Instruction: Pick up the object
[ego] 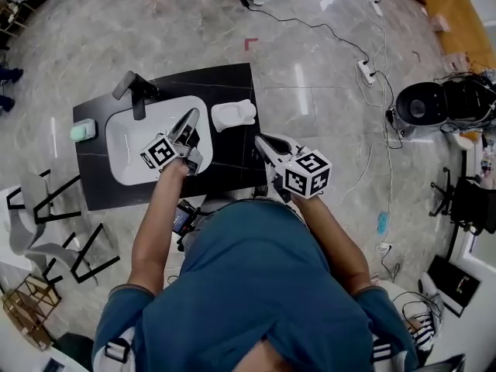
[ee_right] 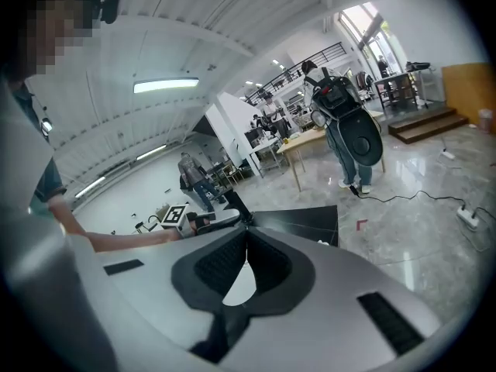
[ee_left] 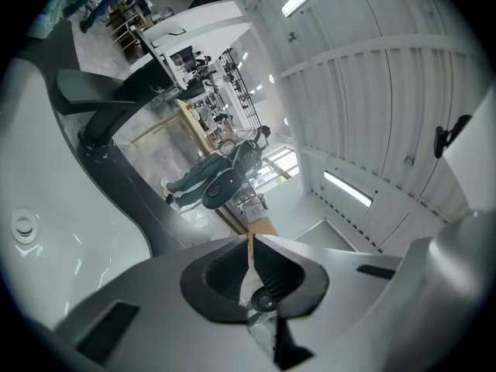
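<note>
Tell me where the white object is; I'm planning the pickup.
Head view: the white object lies on the black table, right of the white basin, between the left gripper and the right gripper.

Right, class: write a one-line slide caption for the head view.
Shut left tongs over a white rounded basin, shut right tongs at the edge of the black table.

white object (ego: 233,115) | on black countertop (ego: 225,84) | just beside white basin (ego: 124,142)
</note>
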Demonstrator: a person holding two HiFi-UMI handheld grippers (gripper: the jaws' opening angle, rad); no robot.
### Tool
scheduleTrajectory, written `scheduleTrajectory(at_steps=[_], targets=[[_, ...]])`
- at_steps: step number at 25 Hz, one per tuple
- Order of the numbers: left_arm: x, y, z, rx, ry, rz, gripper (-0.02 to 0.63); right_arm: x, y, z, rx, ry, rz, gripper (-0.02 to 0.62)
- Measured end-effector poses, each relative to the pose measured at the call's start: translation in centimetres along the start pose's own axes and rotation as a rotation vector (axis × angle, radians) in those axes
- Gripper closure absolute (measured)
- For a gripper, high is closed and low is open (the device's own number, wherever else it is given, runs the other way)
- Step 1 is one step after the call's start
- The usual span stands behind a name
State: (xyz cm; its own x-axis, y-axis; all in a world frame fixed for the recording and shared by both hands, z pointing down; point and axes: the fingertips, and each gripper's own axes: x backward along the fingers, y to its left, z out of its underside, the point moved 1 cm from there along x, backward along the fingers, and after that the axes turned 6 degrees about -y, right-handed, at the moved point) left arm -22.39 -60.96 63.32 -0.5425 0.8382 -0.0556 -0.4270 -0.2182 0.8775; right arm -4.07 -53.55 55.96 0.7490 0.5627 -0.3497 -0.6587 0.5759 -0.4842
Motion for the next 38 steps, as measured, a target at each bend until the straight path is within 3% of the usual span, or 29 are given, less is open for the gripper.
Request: scheduleTrajectory(at_steps=[8, 13, 16, 21, 24, 29, 35, 38], targets=[[-1.6, 0.9, -1.2, -0.03, 0.061, 0.045, 0.601, -3.3, -0.8, 1.3, -0.066, 0.047, 0.038, 0.581], [-2.8, 1.5, -0.9, -0.105, 0.137, 0.07, 0.601, -5.4, -1.6, 2.9, -0.211, 0.045, 0.022, 0.581], [-4.4, 1.2, 0.0, -0.181, 0.218, 0.093, 0.569, -6.5, -3.2, 4.0, -0.347, 0.021, 0.016, 0.581], [-8.0, -0.1, 1.9, -0.391, 0.407, 0.146, 0.467, -8.7, -5.4, 6.4, -0.647, -0.003, -0.018, 0.579], [-10.3, -0.4, 3.5, -0.531, 0.534, 0.171, 0.4, -9.7, -6.7, 8.2, -0.781, 0.009, -0.009, 0.487], [-12.8, 1.0, 5.9, -0.737, 0.749, 0.179, 0.339, -11.0, -8.6, 10.6, -0.978, -0.009, 0.033, 0.483], [-13.0, 4.6, 9.7, -0.83, 1.061, 0.2, 0.331, -13.2, -10.3, 12.0, -1.109, -0.053, 0.057, 0.483], [-13.1, 5.6, 11.0, -0.811, 1.146, 0.211, 0.331, -14.0, -11.0, 12.0, -1.138, -0.077, 0.076, 0.483]])
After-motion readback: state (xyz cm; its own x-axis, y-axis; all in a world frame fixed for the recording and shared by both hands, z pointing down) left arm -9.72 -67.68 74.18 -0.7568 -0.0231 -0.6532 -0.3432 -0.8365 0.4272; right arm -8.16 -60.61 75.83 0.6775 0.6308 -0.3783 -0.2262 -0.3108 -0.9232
